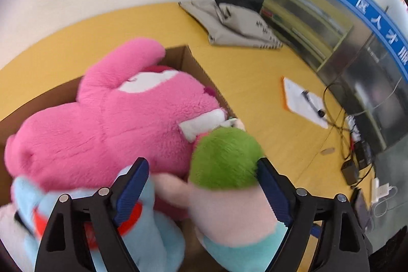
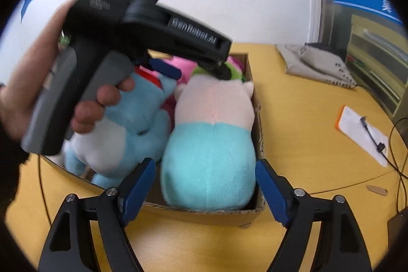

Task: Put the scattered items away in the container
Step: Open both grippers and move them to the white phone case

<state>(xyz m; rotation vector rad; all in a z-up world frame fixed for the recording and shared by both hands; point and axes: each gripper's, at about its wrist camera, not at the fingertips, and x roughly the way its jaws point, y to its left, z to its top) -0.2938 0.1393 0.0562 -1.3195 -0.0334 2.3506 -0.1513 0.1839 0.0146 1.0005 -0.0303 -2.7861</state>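
A cardboard box (image 1: 193,60) on the yellow table holds several plush toys. A big pink plush (image 1: 107,124) fills most of it. Beside it lie a light blue plush (image 1: 150,233) and a cream-and-teal plush with green hair (image 1: 227,159). My left gripper (image 1: 202,188) is open just above the green head, its pads not pressing on it. In the right wrist view the teal plush (image 2: 209,159) stands at the box's near right, the blue plush (image 2: 137,116) to its left. My right gripper (image 2: 205,186) is open over the box's near rim (image 2: 204,216). A hand holds the left gripper (image 2: 196,68) over the box.
A grey fabric bag (image 1: 237,24) lies at the table's far end, by a glass cabinet. A white notebook with an orange edge and a pen (image 1: 303,101) sits to the right of the box. Cables and chargers (image 1: 357,144) crowd the table's right edge.
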